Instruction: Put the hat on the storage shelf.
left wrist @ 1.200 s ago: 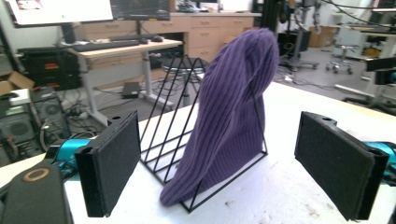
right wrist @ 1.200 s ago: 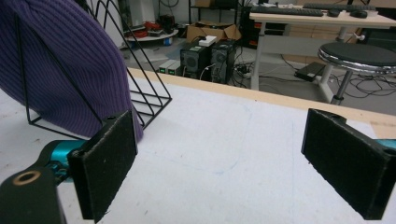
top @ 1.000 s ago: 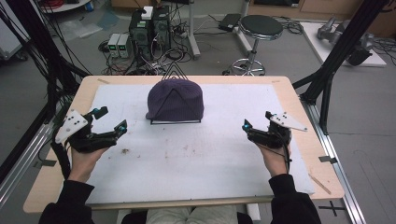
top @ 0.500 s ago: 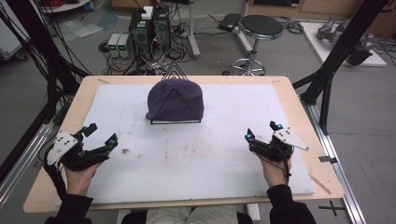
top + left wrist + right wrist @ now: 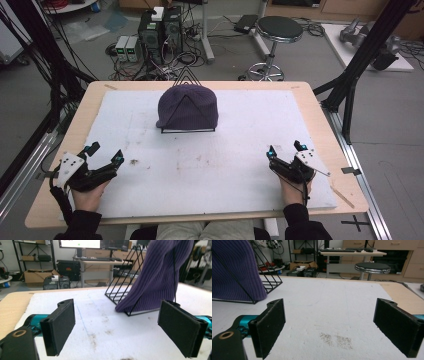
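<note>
A purple knitted hat [image 5: 187, 106] hangs over a black wire stand [image 5: 188, 131] at the far middle of the white foam mat [image 5: 225, 155]. The hat [image 5: 161, 272] and its stand [image 5: 120, 287] rise ahead of my left gripper [image 5: 122, 331]. My left gripper [image 5: 106, 153] rests open near the mat's front left corner, nothing between its pads. My right gripper [image 5: 285, 149] is open at the front right, far from the hat. In the right gripper view the hat [image 5: 234, 272] is at the upper left, beyond my open right gripper [image 5: 332, 328].
The mat covers a wooden table [image 5: 80, 120]. Brown stains [image 5: 134, 161] mark the foam. Beyond the far edge stand computer towers [image 5: 160, 30], a stool [image 5: 279, 30] and tangled cables on the floor. Black frame posts [image 5: 360, 65] flank the table.
Both grippers have drawn back toward the front edge of the table, the left also drifting outward to the left. The hat and stand have not moved.
</note>
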`<state>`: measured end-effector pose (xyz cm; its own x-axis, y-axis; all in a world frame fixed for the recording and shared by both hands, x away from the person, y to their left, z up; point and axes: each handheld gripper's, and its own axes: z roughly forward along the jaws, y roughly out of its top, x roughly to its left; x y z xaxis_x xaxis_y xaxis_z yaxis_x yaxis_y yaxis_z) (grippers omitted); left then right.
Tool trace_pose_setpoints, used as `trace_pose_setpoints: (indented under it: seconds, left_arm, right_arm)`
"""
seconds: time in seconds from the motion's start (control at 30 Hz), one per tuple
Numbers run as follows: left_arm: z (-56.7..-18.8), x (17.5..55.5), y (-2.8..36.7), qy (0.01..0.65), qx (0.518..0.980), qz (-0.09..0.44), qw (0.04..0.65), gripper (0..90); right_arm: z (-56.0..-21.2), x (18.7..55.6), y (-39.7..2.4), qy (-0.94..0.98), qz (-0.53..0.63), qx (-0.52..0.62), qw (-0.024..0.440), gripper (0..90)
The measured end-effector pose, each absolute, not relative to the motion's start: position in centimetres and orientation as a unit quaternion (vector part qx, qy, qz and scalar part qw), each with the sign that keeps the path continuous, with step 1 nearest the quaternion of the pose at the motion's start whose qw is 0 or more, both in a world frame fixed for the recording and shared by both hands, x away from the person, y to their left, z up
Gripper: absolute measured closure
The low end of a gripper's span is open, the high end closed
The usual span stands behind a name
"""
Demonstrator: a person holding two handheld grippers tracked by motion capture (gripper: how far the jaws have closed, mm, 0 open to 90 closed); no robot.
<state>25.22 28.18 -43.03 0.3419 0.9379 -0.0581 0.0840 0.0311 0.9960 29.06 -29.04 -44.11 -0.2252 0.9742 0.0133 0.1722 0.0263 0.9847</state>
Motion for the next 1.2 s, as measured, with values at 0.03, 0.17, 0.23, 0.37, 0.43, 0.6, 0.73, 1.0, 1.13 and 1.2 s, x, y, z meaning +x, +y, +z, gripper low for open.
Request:
trace_pose_setpoints:
  seconds: [0.03, 0.17, 0.23, 0.37, 0.43, 0.6, 0.73, 1.0, 1.13, 1.2]
  left_arm:
    - [-43.16, 25.27, 28.12, 0.435, 0.588, 0.371, 0.572, 14.9]
    - [-43.63, 25.51, 27.99, 0.438, 0.589, 0.363, 0.574, 14.9]
    - [-43.82, 25.57, 27.95, 0.438, 0.593, 0.361, 0.571, 14.9]
    - [-43.89, 25.46, 27.84, 0.435, 0.593, 0.361, 0.573, 14.9]
    - [-43.95, 25.47, 27.87, 0.438, 0.591, 0.359, 0.575, 14.9]
    - [-44.14, 25.47, 28.11, 0.441, 0.589, 0.356, 0.576, 14.9]
    - [-44.11, 25.41, 28.20, 0.441, 0.586, 0.356, 0.579, 14.9]
    - [-44.14, 25.27, 28.42, 0.447, 0.577, 0.345, 0.590, 15.2]
    - [-44.11, 25.19, 28.54, 0.448, 0.575, 0.346, 0.591, 15.2]
    - [-44.11, 25.20, 28.60, 0.449, 0.575, 0.345, 0.591, 15.2]
  right_arm:
    - [-44.13, 29.17, -29.12, 0.594, 0.510, 0.481, 0.394, 9.8]
    - [-43.96, 29.28, -29.45, 0.587, 0.514, 0.478, 0.403, 9.8]
    - [-44.06, 29.43, -29.70, 0.588, 0.515, 0.478, 0.401, 9.8]
    - [-44.21, 29.45, -29.84, 0.586, 0.518, 0.484, 0.392, 9.8]
    - [-44.21, 29.43, -29.76, 0.587, 0.518, 0.483, 0.392, 9.8]
    - [-44.22, 29.47, -29.53, 0.592, 0.520, 0.479, 0.387, 9.8]
    - [-44.28, 29.53, -29.52, 0.594, 0.519, 0.481, 0.384, 9.8]
    - [-44.33, 29.50, -29.77, 0.587, 0.524, 0.489, 0.377, 9.8]
    - [-44.29, 29.39, -29.74, 0.585, 0.526, 0.491, 0.375, 9.8]
    - [-44.29, 29.38, -29.75, 0.585, 0.526, 0.490, 0.375, 9.8]
